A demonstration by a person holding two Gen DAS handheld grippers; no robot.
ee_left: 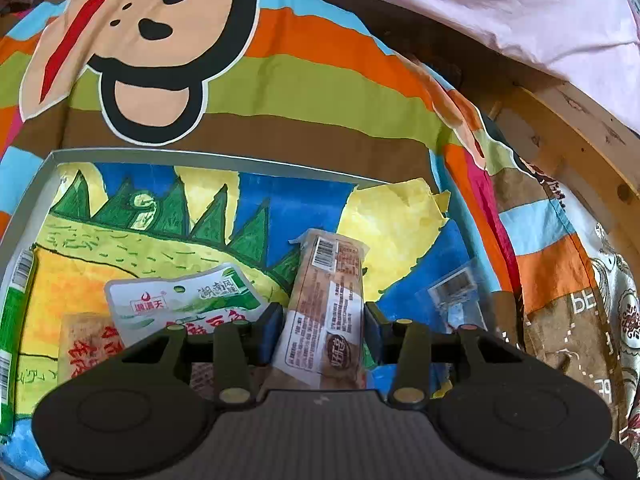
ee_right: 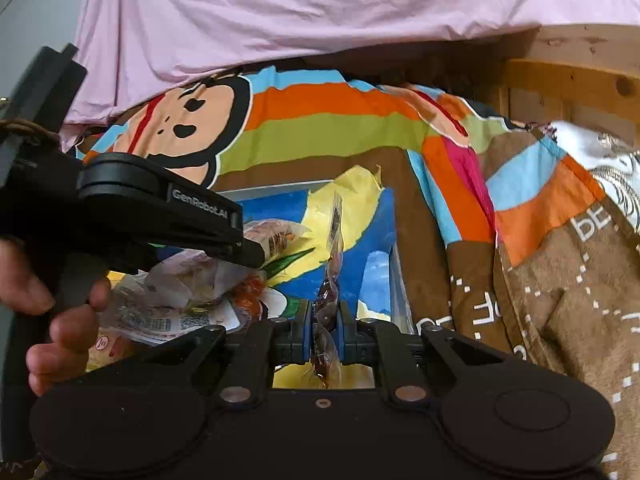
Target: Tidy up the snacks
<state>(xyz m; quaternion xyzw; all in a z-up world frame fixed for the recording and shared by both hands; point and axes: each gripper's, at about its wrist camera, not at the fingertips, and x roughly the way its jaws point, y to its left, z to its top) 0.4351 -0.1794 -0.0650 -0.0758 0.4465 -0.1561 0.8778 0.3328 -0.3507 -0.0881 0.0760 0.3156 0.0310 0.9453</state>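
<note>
My left gripper (ee_left: 323, 330) is shut on a long brown snack bar (ee_left: 326, 300) in a clear wrapper with a barcode, held over a shallow box (ee_left: 200, 156) lined with a painted paper. A white-and-green snack pouch (ee_left: 180, 300) and a red-lettered packet (ee_left: 86, 344) lie in the box to its left. My right gripper (ee_right: 325, 328) is shut on a thin clear packet of dark brown snack (ee_right: 330, 280), standing on edge above the box's right part (ee_right: 384, 240). The left gripper's body (ee_right: 160, 216) and a hand (ee_right: 52, 312) show at left in the right wrist view.
The box rests on a striped cloth with a cartoon monkey (ee_left: 160, 40). A pink sheet (ee_right: 320, 12) hangs behind, a wooden frame (ee_left: 580, 140) stands at right. A green packet (ee_left: 14, 320) lies at the box's left edge, a small clear packet (ee_left: 452, 296) at its right.
</note>
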